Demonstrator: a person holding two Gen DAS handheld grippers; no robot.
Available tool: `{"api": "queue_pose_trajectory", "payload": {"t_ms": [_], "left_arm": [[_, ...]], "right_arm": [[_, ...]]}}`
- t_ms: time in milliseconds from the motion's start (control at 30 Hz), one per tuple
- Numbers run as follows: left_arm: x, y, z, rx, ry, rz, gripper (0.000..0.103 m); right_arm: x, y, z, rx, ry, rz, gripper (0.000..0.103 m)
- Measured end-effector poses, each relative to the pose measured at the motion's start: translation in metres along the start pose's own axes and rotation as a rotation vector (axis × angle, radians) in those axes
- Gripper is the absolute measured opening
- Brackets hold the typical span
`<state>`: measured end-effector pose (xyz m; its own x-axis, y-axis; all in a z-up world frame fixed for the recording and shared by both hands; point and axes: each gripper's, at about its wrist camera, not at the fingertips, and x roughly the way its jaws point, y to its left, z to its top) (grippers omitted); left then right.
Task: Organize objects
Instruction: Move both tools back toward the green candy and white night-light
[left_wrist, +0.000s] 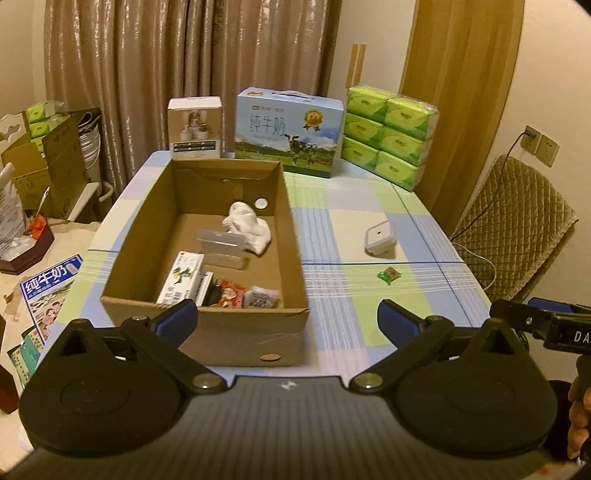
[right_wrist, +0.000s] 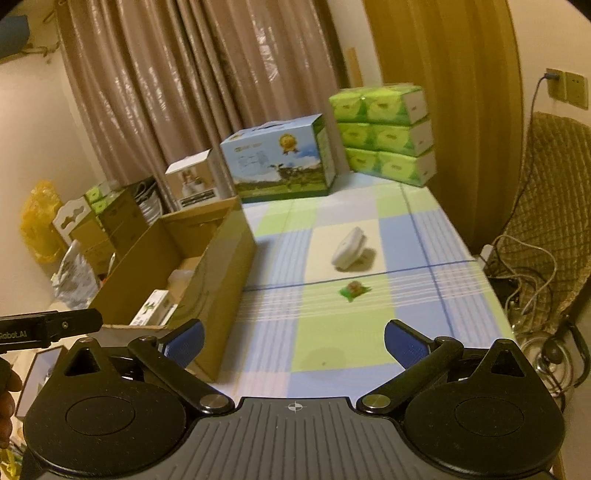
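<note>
Both hand-held grippers (left_wrist: 286, 321) (right_wrist: 293, 341) gape empty; right faces bare tablecloth (right_wrist: 332, 347) beside cardboard box (right_wrist: 221, 280).

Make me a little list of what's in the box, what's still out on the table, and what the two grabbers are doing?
in box: sock, clear case, carton, snack packets
still out: white tub, candy
table back: milk box, tissue packs
left gripper: open, empty
right gripper: open, empty
</note>
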<state>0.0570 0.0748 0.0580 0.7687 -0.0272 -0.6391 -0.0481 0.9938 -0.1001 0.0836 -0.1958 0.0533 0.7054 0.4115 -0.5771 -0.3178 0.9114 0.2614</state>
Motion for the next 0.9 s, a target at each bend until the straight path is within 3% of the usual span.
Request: {"api": "queue_pose_trajectory", "payload": {"t_ms": [233, 533, 900], "left_arm": [[0.012, -0.020, 0.004, 0.037, 0.013, -0.020, 0.102], [0.043, -0.054, 0.021, 0.126, 0.029, -0.079, 0.102], [0.116, -0.087, 0.058, 0.225, 0.040, -0.144, 0.102]], "right_arm": [[-0.006, -0.021, 0.012, 0.010, -0.025, -0.024, 0.101], [0.002, -0.044, 0.033, -0.074, -0.025, -0.029, 0.101], [0.065, -0.073, 0.042, -0.266, 0.048, -0.001, 0.100]]}}
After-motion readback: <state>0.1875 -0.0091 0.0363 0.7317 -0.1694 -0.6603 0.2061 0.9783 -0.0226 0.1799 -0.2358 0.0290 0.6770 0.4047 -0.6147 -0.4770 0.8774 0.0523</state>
